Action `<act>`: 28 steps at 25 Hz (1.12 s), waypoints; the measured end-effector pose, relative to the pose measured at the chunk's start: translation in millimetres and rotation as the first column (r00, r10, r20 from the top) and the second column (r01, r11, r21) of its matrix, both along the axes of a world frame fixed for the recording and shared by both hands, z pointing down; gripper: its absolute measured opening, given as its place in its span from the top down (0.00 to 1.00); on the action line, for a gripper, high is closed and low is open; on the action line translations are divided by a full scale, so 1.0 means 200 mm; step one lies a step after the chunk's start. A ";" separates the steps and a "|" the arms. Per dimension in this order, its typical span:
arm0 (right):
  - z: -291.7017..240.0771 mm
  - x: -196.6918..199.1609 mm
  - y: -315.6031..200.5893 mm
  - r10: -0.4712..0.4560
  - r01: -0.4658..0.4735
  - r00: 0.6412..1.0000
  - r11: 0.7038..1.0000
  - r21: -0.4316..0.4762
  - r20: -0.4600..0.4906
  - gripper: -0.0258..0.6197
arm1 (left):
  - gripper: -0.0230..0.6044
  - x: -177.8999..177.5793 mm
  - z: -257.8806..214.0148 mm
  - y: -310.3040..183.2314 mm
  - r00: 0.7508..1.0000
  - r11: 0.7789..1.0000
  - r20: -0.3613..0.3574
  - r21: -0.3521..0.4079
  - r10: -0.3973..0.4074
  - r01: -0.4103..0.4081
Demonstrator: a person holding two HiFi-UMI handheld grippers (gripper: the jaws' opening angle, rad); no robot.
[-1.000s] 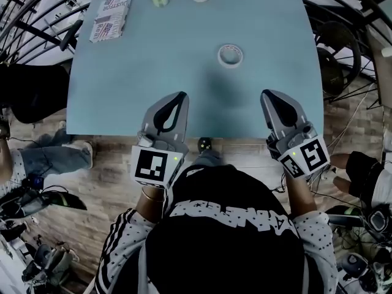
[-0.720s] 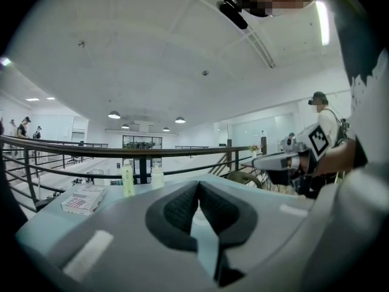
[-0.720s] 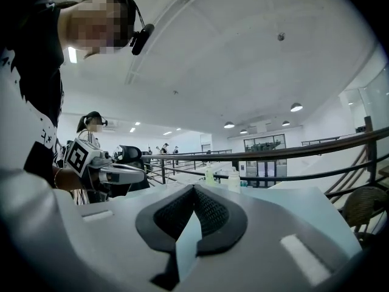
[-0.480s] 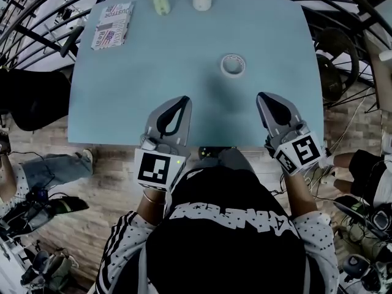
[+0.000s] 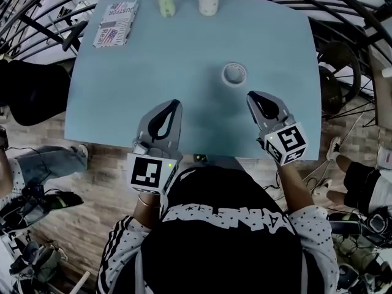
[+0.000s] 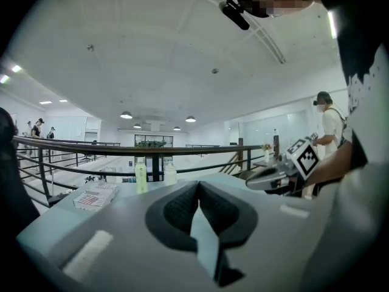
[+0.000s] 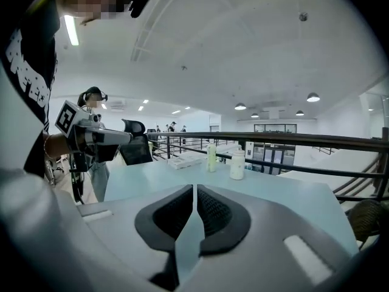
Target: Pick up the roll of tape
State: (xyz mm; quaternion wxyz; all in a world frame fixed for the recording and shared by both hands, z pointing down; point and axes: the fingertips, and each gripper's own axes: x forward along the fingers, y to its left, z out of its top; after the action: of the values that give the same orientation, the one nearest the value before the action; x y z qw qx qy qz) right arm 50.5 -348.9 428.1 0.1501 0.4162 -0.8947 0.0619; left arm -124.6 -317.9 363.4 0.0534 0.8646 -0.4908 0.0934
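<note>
Hovering both hand-held grippers over the near edge of the table [image 5: 184,48], tape untouched.
Roll of tape [image 5: 234,73] lies flat on the table, right of centre, just ahead of the right hand-held gripper [image 5: 253,97], not touching it. Right jaws are opening, showing only a thin slit, nothing between them. Left hand-held gripper [image 5: 176,103] has its jaws pressed together, empty, well left of the tape.

- Box [image 5: 115,24], far left corner of table: bold printed line reads roughly "DUSTOR"; smaller lines beneath too small to read.
- Black shirt [image 5: 228,222]: white block lettering across the shoulders, upside down, not legible.
- Left cube [image 5: 149,173], right cube [image 5: 286,143]: black-and-white square marker patterns, no letters.
</note>
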 end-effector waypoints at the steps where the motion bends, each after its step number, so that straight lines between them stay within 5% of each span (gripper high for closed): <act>1: 0.02 0.00 -0.03 -0.006 0.006 1.000 1.000 -0.006 -0.011 0.94 | 0.96 0.00 -0.01 -0.02 1.000 1.000 0.001 0.004 -0.007 0.007; 13: 0.38 -0.03 -0.26 -0.131 0.110 0.978 0.985 -0.132 -0.164 0.83 | 0.96 -0.04 0.03 -0.13 0.994 0.994 0.023 -0.017 -0.109 0.110; 28: 0.73 -0.11 -0.38 -0.276 0.207 0.880 0.955 -0.210 -0.386 0.77 | 0.96 -0.21 0.12 -0.10 0.971 0.969 0.063 -0.072 -0.232 0.237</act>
State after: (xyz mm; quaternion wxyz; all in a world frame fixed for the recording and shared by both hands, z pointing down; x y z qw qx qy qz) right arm 27.5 -425.3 573.8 0.3749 0.2910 -0.8798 0.0264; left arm -166.1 -337.3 388.1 0.0850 0.7949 -0.5867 0.1291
